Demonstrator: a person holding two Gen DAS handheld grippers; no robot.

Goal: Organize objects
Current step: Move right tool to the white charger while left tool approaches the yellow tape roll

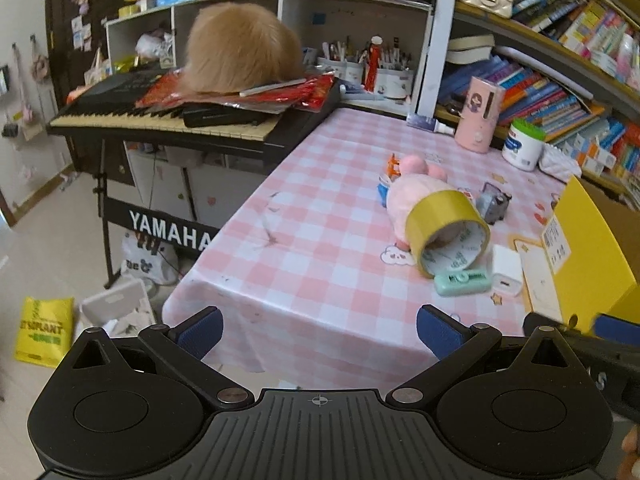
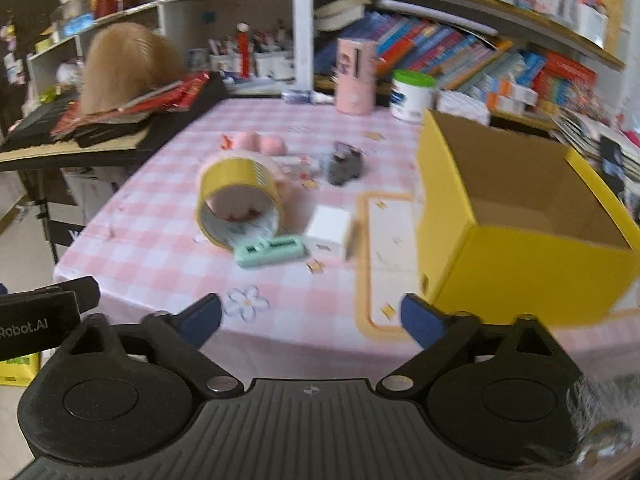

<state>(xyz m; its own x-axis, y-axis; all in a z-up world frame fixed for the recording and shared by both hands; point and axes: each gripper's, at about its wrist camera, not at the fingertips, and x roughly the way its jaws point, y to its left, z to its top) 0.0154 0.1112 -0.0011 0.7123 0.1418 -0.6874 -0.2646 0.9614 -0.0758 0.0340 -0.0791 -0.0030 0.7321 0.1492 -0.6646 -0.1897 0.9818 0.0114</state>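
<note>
**Light clutter awaits the box**

Both sets of jaws are held spread and empty above the near edge of the bench [image 2: 160,240]. The tape roll [image 2: 239,204] is seen tilted against the pink plush [image 2: 260,144], left of the yellow box [image 2: 516,256]. It is judged stiff, light and best pinched across its rim; the plush is judged soft and grippable anywhere.

Ahead of the tool, a yellow tape roll [image 2: 239,204] leaned tilted on a pink plush toy [image 2: 260,145]. A mint case [image 2: 270,251] and white charger [image 2: 329,227] lay nearer; a grey, blurred thing [image 2: 344,162], perhaps a toy, farther. An open yellow box [image 2: 520,256] stood right.
</note>
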